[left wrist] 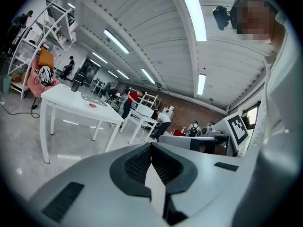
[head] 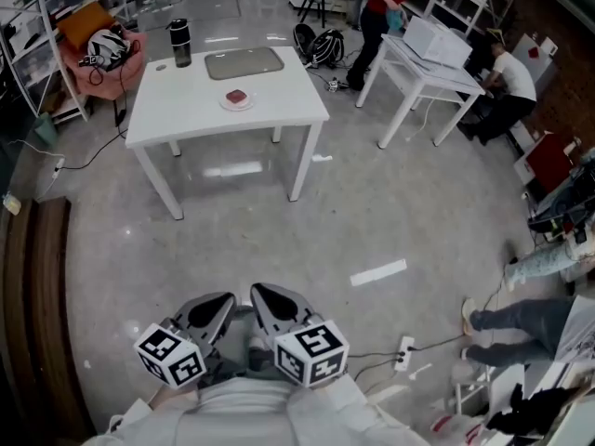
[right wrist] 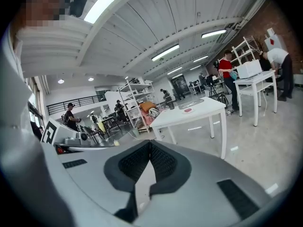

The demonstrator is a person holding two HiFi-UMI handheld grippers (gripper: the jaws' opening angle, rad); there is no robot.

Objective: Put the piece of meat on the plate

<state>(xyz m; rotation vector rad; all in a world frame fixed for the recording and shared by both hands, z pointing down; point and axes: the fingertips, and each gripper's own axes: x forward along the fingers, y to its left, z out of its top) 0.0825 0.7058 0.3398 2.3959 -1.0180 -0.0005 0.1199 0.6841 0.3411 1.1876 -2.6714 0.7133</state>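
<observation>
A red piece of meat lies on a small white plate on the white table, far ahead of me across the floor. The same plate shows small and distant in the left gripper view and in the right gripper view. Both grippers sit close to my body at the bottom of the head view, side by side. The left gripper is shut with nothing in it. The right gripper is shut too, its pads meeting and holding nothing.
On the same table stand a black bottle and a flat grey tray. A second white table with people around it is at the back right. A chair with pink cloth stands left of the table. A power strip lies on the floor.
</observation>
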